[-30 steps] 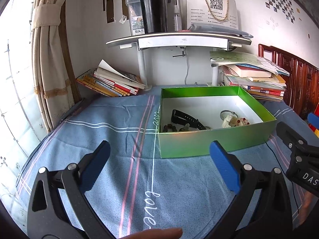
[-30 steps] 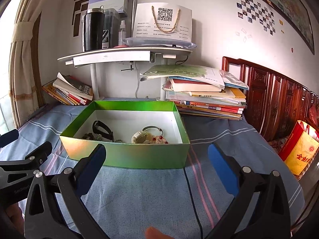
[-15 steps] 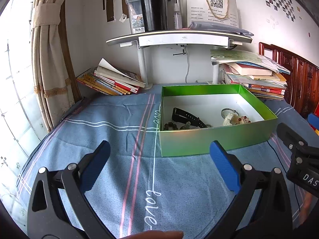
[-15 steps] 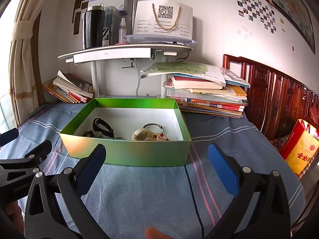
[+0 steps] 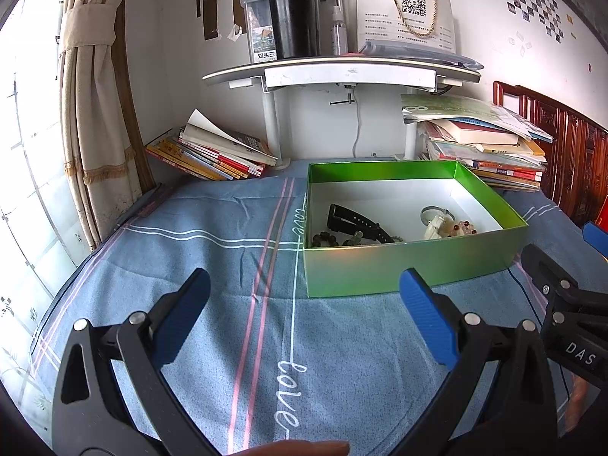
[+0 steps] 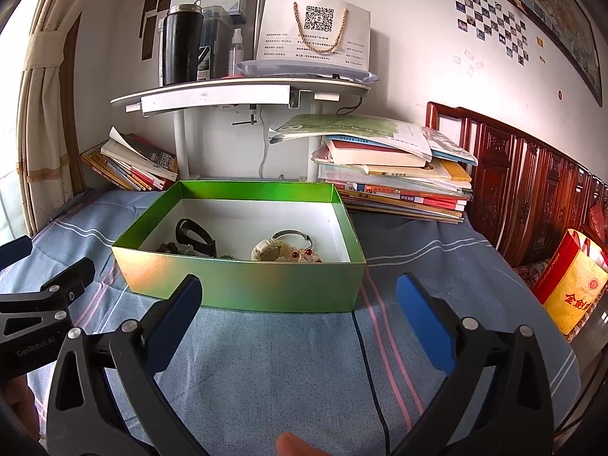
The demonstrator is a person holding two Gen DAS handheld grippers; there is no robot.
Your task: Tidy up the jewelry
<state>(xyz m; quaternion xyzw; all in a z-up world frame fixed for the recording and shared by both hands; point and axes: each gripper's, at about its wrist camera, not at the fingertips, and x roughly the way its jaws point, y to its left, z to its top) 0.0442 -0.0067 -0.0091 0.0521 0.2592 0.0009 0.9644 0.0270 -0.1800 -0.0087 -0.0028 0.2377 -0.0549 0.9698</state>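
Both cameras now look a little further down into the green box than a second ago, so more of its white floor shows; nothing inside has shifted. Jewelry lies along the near side of that floor: a black strap and dark beads toward the left, a pale watch with a metal ring and red-and-clear beads toward the right. Open-topped, the box sits on a blue striped cloth. Short of its near wall, the left gripper hangs with blue pads spread wide and nothing between them; the right gripper is spread and bare likewise, near the box's front wall. A dark cable runs over the cloth between the right fingers. Behind the box, book stacks flank a white shelf bearing a black flask.
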